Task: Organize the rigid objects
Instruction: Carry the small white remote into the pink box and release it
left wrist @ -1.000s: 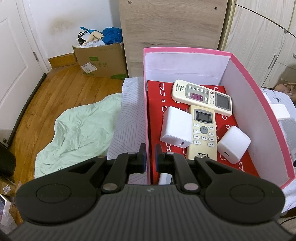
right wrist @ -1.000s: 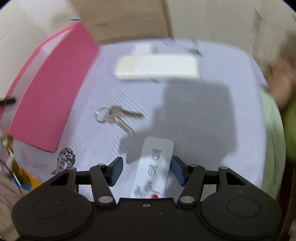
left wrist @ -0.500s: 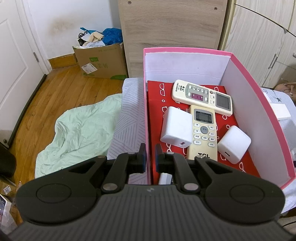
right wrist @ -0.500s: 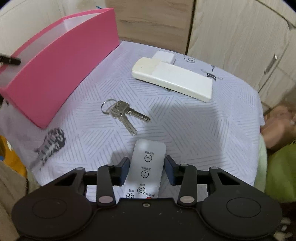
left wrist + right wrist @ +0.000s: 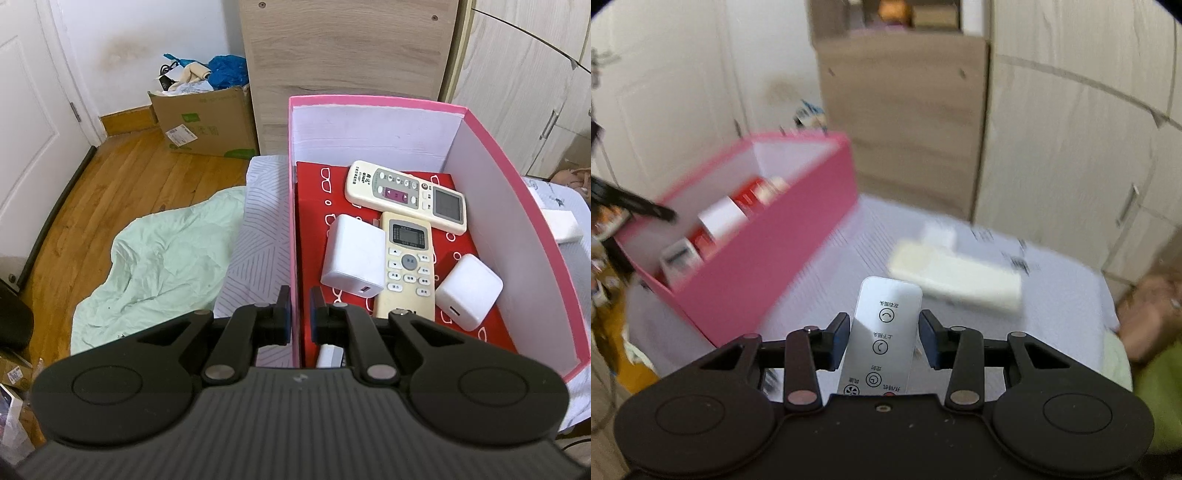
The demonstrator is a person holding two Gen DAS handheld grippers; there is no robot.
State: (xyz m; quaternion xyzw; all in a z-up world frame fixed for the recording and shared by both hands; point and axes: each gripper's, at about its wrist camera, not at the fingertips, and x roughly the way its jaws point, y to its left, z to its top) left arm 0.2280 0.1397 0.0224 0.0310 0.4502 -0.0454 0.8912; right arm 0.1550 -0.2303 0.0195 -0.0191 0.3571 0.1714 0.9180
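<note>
**A:** Left wrist view: our left gripper (image 5: 300, 314) pinches the near wall of the pink box (image 5: 517, 206), its fingers nearly together with only the wall between them. Inside lie two remotes (image 5: 406, 197) (image 5: 406, 266) and two white chargers (image 5: 352, 254) (image 5: 469, 291) on a red lining.

**B:** What worries us there?

**A:** We judge the thin wall could buckle or slip from the pinch, and the box would tip.

**B:** And the right wrist view?

**A:** Our right gripper (image 5: 882, 341) carries the silver remote (image 5: 886, 332) above the patterned cloth (image 5: 1052, 295), its fingers partly open and set against the remote's two long edges. The box sits to the left, and a long white block (image 5: 956, 280) lies ahead.

**B:** The risk?

**A:** The frame is blurred, so contact is hard to read. We judge the smooth remote could slide out, or clip the box rim going in.
</note>
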